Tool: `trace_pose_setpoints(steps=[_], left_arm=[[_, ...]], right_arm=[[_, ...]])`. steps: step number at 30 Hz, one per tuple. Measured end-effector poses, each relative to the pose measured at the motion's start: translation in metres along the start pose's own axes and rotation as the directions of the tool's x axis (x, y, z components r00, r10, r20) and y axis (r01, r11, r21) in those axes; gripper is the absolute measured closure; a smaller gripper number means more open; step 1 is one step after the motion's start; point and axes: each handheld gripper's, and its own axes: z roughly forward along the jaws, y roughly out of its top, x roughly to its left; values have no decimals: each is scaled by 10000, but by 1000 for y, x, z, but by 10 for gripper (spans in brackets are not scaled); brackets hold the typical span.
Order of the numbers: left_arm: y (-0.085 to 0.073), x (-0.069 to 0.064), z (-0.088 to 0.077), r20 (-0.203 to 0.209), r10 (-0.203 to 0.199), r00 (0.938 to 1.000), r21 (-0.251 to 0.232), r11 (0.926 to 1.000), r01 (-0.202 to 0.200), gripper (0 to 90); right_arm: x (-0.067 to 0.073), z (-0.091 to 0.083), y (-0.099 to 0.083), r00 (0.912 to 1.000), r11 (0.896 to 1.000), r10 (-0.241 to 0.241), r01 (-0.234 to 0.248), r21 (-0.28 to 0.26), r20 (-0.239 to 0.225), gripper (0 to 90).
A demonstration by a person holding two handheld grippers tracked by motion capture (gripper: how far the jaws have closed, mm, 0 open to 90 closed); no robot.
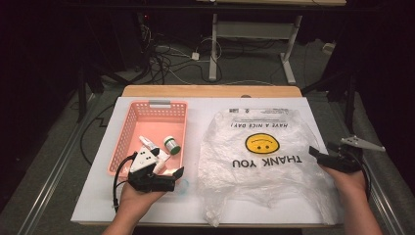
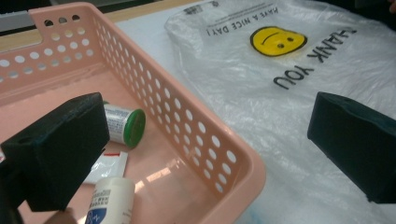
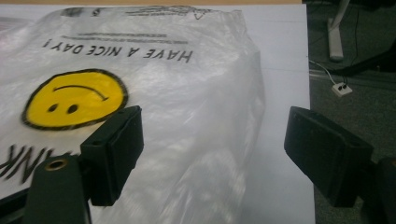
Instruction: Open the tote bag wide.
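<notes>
A pink perforated basket [image 1: 128,128] stands at the table's left. It holds a small green-capped bottle [image 1: 172,145], a white bottle [image 2: 112,200] and a flat sachet [image 2: 111,163]. A clear plastic bag [image 1: 259,161] with a yellow smiley and "THANK YOU" print lies flat to its right. My left gripper [image 1: 175,179] hovers at the basket's near right corner, open, its jaws straddling the basket rim [image 2: 201,135] with nothing between them. My right gripper [image 1: 323,151] is open at the bag's right edge; its jaws stand wide over the bag [image 3: 196,107] and the white table top [image 3: 282,70].
The white table top [image 1: 98,196] ends just right of the bag, with dark floor and cables [image 1: 166,58] beyond. A wooden strip [image 1: 210,91] runs along the far edge. A small pale blue thing [image 1: 182,186] lies by the basket's near corner.
</notes>
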Motion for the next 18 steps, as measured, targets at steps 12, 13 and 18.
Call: trace_pose_setpoints(steps=[12,13,18], left_arm=[[-9,-1,-2,-37,-29,10000,-235,9997,28,0],[-9,-1,-3,-74,0,10000,-281,9996,-2,0],[-12,-1,-6,30,-59,10000,-506,9987,60,0]], right_arm=[[-22,61,12,9995,9876,274,-248,1552,-147,210],[-21,62,12,9993,9869,254,-206,1601,-277,236],[-14,65,11,9977,9786,-432,529,1990,-527,440]])
